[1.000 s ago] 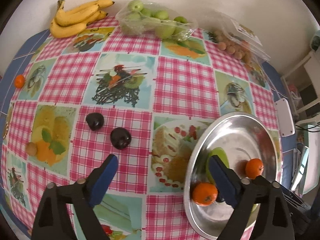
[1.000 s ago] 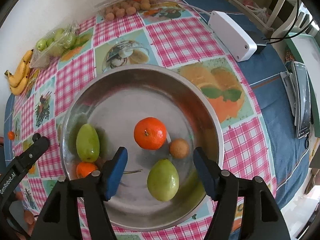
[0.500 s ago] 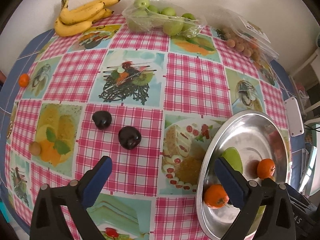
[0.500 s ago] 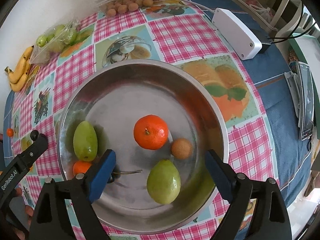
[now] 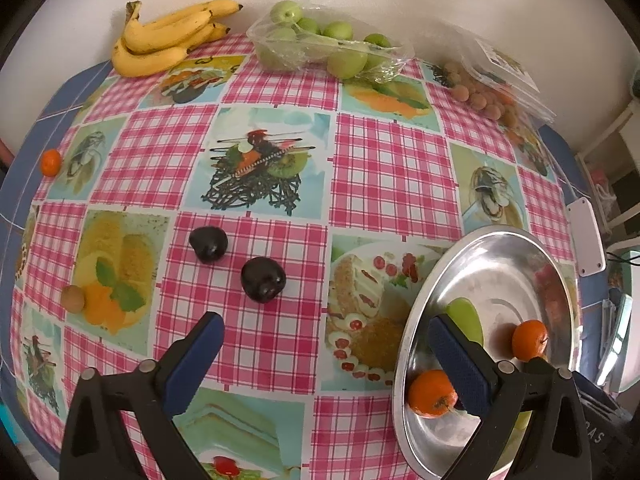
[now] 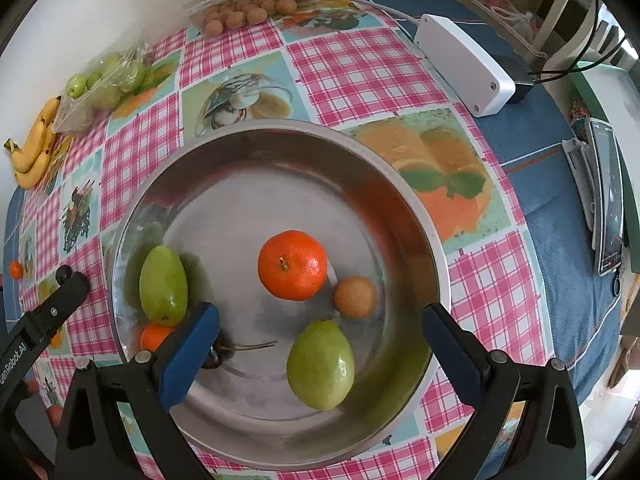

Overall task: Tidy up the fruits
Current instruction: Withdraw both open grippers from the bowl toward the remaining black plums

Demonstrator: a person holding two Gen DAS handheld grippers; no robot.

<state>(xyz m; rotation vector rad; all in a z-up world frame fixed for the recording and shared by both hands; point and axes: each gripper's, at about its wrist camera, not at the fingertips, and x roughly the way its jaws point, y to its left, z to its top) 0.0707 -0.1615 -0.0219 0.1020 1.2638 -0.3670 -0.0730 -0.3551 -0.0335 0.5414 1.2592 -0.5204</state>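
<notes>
A steel bowl (image 6: 248, 152) (image 5: 520, 248) holds a large tangerine (image 6: 292, 265), a small brown fruit (image 6: 355, 297), two green pears (image 6: 163, 285) (image 6: 321, 364), a small tangerine (image 6: 154, 336) and a dark cherry with a stem (image 6: 218, 354). My right gripper (image 6: 320, 344) is open and empty above the bowl. My left gripper (image 5: 326, 350) is open and empty above the tablecloth, left of the bowl. Two dark plums (image 5: 263, 279) (image 5: 208, 243) lie just ahead of it. A small brown fruit (image 5: 73, 298) and a small tangerine (image 5: 51, 162) lie at the left.
Bananas (image 5: 168, 36), a bag of green fruit (image 5: 328, 46) and a clear box of small brown fruit (image 5: 492, 80) line the far wall. A white power box (image 6: 464, 64) and a phone (image 6: 608, 196) lie right of the bowl on blue cloth.
My right gripper's jaws have opened wide over the bowl, leaving the cherry lying in it. My left gripper has pulled back and left, off the bowl's rim.
</notes>
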